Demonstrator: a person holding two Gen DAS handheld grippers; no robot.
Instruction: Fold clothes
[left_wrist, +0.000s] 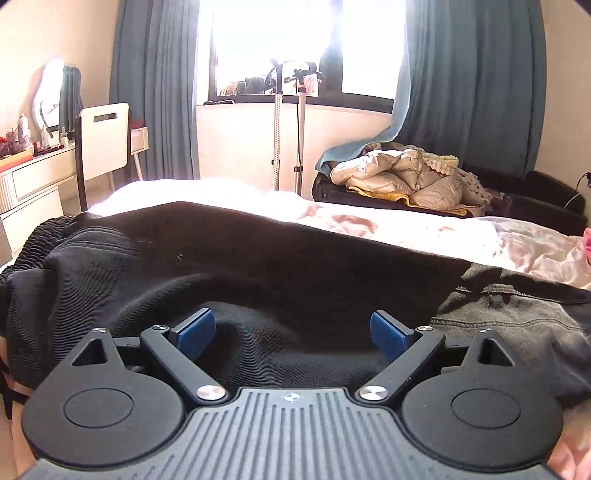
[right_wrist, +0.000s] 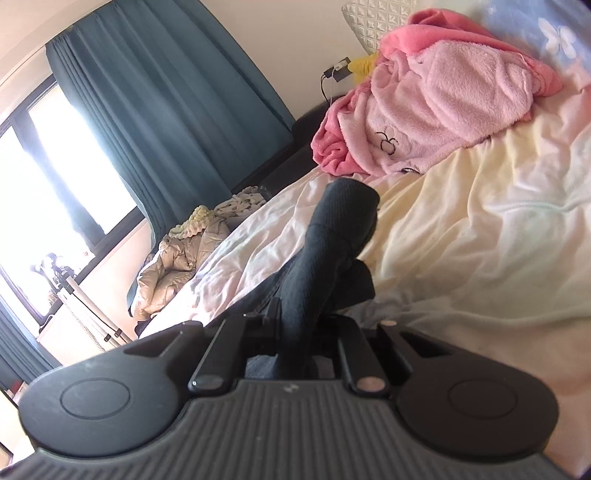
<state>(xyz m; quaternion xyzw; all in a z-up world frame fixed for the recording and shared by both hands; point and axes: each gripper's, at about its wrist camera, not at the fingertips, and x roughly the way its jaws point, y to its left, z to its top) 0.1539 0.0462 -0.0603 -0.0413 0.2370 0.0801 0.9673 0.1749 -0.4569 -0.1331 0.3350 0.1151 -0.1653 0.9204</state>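
Two tools: left (left_wrist: 292, 334) gaping, right (right_wrist: 293, 325) pinching one dark garment (right_wrist: 332, 236)

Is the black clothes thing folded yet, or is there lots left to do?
Not folded yet. The black garment lies rumpled across the bed. The right gripper is shut on a bunched part of it, while the left gripper is open above it. The pink fleece pile also looks unfolded.

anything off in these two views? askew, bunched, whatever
Nothing damaged or spilled. The black garment lies rumpled across the bed, unfolded. The right tool is shut on a bunched dark fold that sticks up; the left tool is open above the fabric.
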